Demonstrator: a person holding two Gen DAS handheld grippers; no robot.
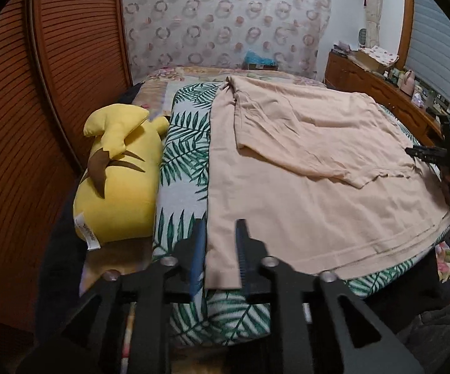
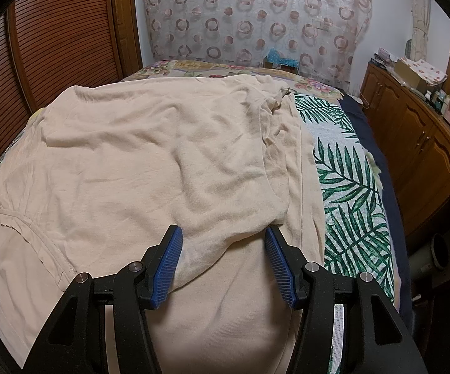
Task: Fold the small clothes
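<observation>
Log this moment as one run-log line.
stage: mid-fold | beige shirt: flat on leaf-print blanket, right side folded in | left claw: open, straddling shirt's corner | right claw: open over fold | yellow plush: beside shirt

Left gripper (image 1: 220,249): your fingers straddle beige shirt (image 1: 303,168) edge, cloth between them. Yellow plush toy (image 1: 116,171) blocks just left of left finger; only narrow strip of leaf-print blanket (image 1: 184,143) between. Right gripper (image 2: 223,249): fingers spread, shirt fold between pads. Right of right finger, open blanket lane, then wooden dresser (image 2: 418,143) well apart.
</observation>
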